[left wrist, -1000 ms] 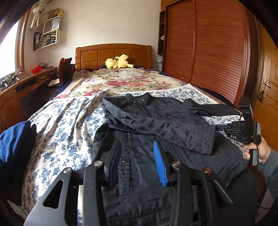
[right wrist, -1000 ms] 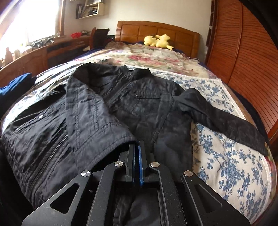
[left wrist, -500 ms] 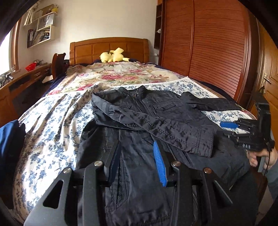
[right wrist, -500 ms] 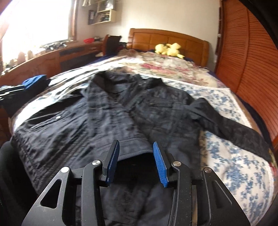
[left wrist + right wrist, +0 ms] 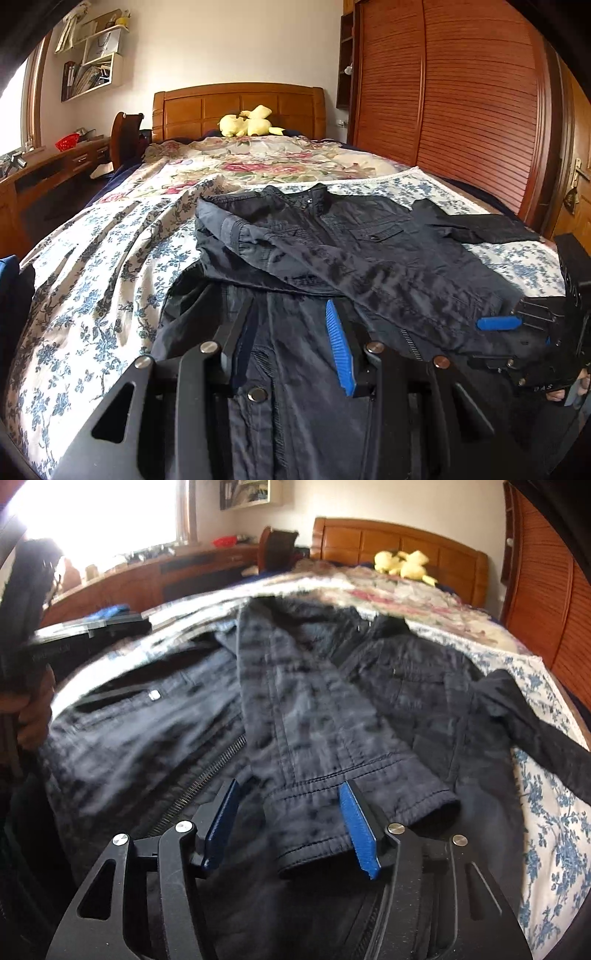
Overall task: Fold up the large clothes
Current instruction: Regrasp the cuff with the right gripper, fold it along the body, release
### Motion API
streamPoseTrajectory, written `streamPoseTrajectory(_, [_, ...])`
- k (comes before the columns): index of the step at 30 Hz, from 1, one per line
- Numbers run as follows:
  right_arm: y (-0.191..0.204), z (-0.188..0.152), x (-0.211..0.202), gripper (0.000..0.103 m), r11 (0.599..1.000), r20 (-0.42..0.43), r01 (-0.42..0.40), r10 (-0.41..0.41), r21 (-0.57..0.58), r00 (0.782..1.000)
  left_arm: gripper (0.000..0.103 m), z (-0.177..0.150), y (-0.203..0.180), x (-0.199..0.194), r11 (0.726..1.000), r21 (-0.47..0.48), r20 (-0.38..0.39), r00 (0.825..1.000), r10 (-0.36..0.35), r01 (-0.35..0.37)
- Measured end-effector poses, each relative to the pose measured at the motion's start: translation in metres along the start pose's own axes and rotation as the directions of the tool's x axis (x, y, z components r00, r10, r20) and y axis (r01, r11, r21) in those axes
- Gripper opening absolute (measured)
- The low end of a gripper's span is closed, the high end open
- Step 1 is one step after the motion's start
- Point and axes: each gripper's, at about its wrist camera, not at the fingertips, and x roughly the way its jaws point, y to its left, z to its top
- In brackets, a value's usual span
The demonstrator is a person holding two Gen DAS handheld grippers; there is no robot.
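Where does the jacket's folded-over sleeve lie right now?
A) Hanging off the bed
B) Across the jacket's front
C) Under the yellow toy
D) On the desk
B: the folded sleeve runs diagonally over the jacket, its cuff between the right claw's open fingers.

Dark jacket (image 5: 369,251) lies flat (sleeve folded across).

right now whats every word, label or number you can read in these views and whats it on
"DAS" (possibly partial): white letters on the body of the right tongs, low at the right edge of the left wrist view.
Faint lettering on the left tongs' body, right wrist view: too blurred to read.
Books and papers on the wall shelf: too small to read.
Nothing legible on the black jacket.
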Motion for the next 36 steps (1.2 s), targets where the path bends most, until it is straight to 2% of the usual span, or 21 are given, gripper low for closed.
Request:
streamPoseTrajectory(2, [0.0,-0.004,0.011,0.059,1.0,-0.036,0.007,-0.007,-0.003,0.999,0.037,-0.004,0.004,0.006,1.0,0.003,-0.003,1.0,0.007,-0.007])
streamPoseTrajectory(9, [0.0,-0.008,0.019,0.058,1.0,-0.06,0.022,-0.022,-0.003,0.998,0.037,-0.016,0.016,0.023,0.998,-0.043,-0.038,0.999,-0.036,0.034])
streamPoseTrajectory(12, [-0.002,-0.005,0.019,0.044,0.999,-0.076,0.033,-0.035,-0.018,0.997,0.037,-0.017,0.013,0.021,0.998,-0.038,-0.027,0.999,-0.042,0.041])
streamPoseTrajectory(13, [-0.003,-0.003,0.019,0.035,0.999,-0.081,0.033,-0.035,-0.025,0.996,0.037,-0.017,0.013,0.02,0.999,-0.035,-0.024,0.999,-0.042,0.041])
streamPoseTrajectory(14, [-0.004,-0.001,0.016,0.022,0.999,-0.08,0.04,-0.043,-0.034,0.996,0.037,-0.017,0.011,0.019,0.999,-0.029,-0.02,0.999,-0.04,0.04])
streamPoseTrajectory(15, [-0.006,0.001,0.012,0.015,0.999,-0.078,0.033,-0.035,-0.033,0.996,0.037,-0.017,0.01,0.018,0.999,-0.025,-0.019,0.999,-0.039,0.038])
streamPoseTrajectory(16, [-0.009,0.004,0.007,0.01,0.999,-0.074,0.021,-0.023,-0.026,0.997,0.037,-0.016,0.009,0.018,0.999,-0.021,-0.019,0.999,-0.038,0.037])
streamPoseTrajectory(17, [-0.012,0.008,0.002,0.009,1.0,-0.066,0.016,-0.018,-0.019,0.998,0.037,-0.016,0.009,0.018,0.999,-0.018,-0.019,0.999,-0.036,0.036])
streamPoseTrajectory(22, [-0.048,0.043,-0.036,0.008,0.997,0.032,0.073,-0.074,0.035,0.997,0.037,-0.017,0.009,0.019,0.999,-0.015,-0.021,0.999,-0.038,0.037])
streamPoseTrajectory(29, [-0.1,0.081,-0.032,0.008,0.979,0.024,0.184,-0.187,0.083,0.982,0.037,-0.017,0.008,0.02,0.999,-0.02,-0.023,0.999,-0.044,0.044])
streamPoseTrajectory(33, [-0.128,0.091,-0.017,0.008,0.954,-0.002,0.274,-0.276,0.117,0.961,0.037,-0.018,0.009,0.018,0.999,-0.021,-0.019,0.999,-0.049,0.048])
streamPoseTrajectory(36, [-0.144,0.097,-0.009,0.029,0.931,-0.029,0.337,-0.336,0.141,0.941,0.037,-0.018,0.01,0.018,0.999,-0.021,-0.019,0.999,-0.051,0.05])
